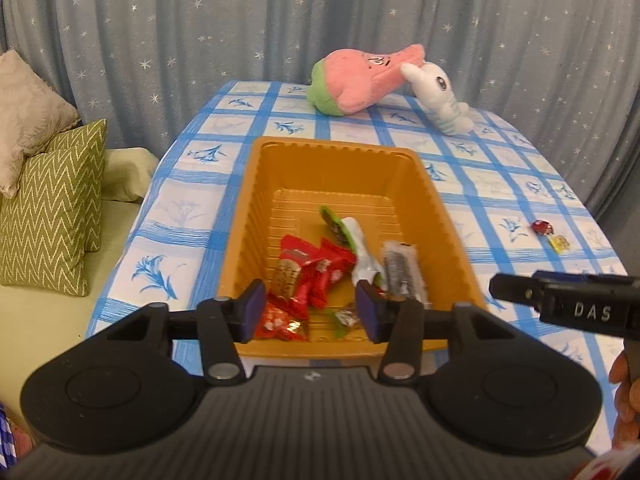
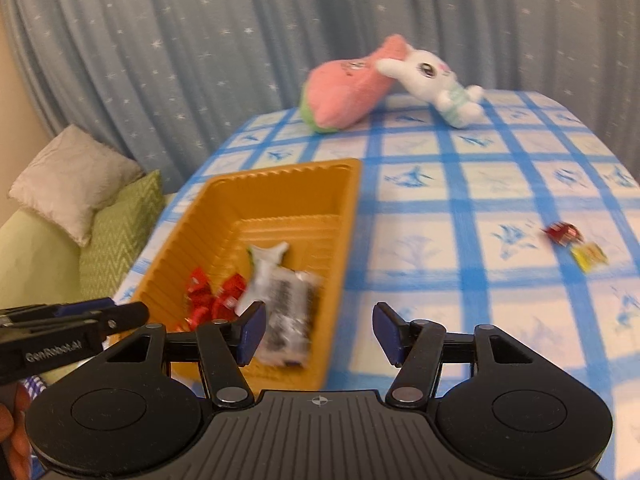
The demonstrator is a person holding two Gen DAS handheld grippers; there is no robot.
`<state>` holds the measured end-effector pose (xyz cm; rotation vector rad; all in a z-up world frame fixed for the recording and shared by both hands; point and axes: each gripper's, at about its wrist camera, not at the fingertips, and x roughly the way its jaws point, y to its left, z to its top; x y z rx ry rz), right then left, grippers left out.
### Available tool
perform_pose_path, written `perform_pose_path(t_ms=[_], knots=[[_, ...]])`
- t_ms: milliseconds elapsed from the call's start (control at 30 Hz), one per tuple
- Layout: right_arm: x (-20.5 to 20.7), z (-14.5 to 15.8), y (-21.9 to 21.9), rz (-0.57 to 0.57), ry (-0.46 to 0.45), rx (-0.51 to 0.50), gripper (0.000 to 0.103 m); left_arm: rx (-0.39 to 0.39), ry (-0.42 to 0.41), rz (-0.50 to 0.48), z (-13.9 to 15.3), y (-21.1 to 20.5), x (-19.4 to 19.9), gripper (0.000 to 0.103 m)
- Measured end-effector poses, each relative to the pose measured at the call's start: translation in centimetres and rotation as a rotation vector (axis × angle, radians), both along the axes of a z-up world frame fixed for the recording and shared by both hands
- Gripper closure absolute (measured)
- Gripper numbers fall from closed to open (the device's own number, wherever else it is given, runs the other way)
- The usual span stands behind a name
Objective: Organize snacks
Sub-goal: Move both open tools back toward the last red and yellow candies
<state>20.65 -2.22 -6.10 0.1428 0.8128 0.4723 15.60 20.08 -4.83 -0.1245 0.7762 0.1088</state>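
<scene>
Both grippers parted and empty, left gripper (image 1: 311,307) over orange tray (image 1: 450,216) of gathered snacks, right gripper (image 2: 319,331) beside tray rim; red candy (image 2: 562,233), yellow candy (image 2: 589,255) left on tablecloth (image 2: 460,200), seemingly next.

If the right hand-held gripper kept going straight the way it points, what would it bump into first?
Probably the checked tablecloth, just right of the orange tray. The open right hand-held gripper points down at bare cloth there; the loose candies lie well off to the right. Depth is hard to judge.

Black tool (image 1: 311,312), blue pads (image 1: 256,310)
</scene>
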Motion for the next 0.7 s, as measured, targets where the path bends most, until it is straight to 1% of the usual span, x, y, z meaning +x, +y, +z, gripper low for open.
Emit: perform_pose_path(t_ms=[167, 267, 367, 467, 700], knots=[[-1.7, 0.8, -2.2, -0.039, 0.003, -0.047, 0.042, -0.003, -0.014, -0.020, 1.1, -1.9, -0.9, 0.048], [-2.7, 1.4, -3.7, -0.066, 0.006, -0.054, 0.042, -0.004, -0.022, -0.034, 1.7, -3.1, -1.4, 0.046], [-3.6, 2.1, -5.2, -0.090, 0.002, -0.065, 0.040, -0.007, -0.028, -0.052, 2.4, -4.4, -1.9, 0.041], [-4.5, 2.7, -6.5, -0.116, -0.009, -0.083, 0.038, -0.006, -0.042, -0.070, 3.1, -5.6, -2.4, 0.035], [-5.9, 3.7, -10.1, -0.183, -0.012, -0.078, 0.031, -0.004, -0.053, -0.102, 4.2, -8.0, -2.9, 0.028]])
